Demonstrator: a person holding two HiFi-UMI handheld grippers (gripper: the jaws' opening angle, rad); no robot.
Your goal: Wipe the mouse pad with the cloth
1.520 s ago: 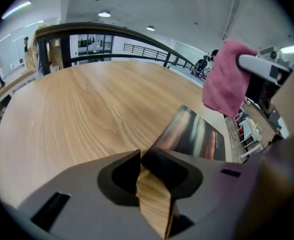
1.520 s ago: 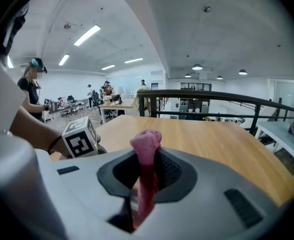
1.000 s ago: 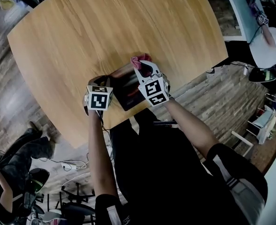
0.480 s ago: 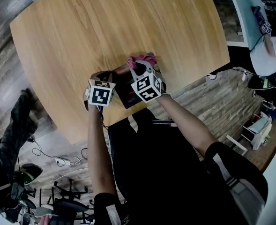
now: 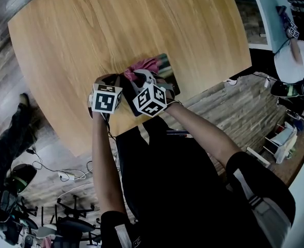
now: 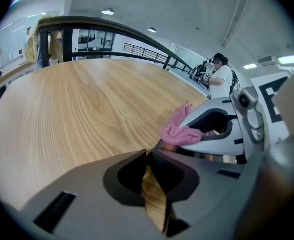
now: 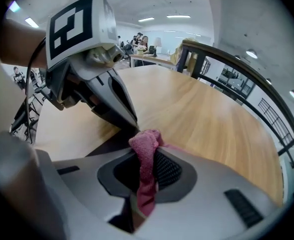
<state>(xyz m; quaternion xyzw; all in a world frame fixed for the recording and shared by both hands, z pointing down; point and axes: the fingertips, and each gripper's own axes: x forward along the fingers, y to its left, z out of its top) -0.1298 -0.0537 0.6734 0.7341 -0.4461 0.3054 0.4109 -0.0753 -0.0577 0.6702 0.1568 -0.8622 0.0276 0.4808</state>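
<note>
The pink cloth (image 5: 145,64) is clamped between the jaws of the right gripper (image 7: 143,159) on the dark mouse pad (image 5: 168,72), near the bench's (image 5: 115,25) front edge. The left gripper's (image 6: 147,154) jaws are closed together at the pad's left edge.

The dark rectangular mouse pad (image 5: 170,79) lies at the round wooden table's (image 5: 115,25) 6 o'clock edge, the pink cloth (image 5: 141,65) on its 10 o'clock corner.
</note>
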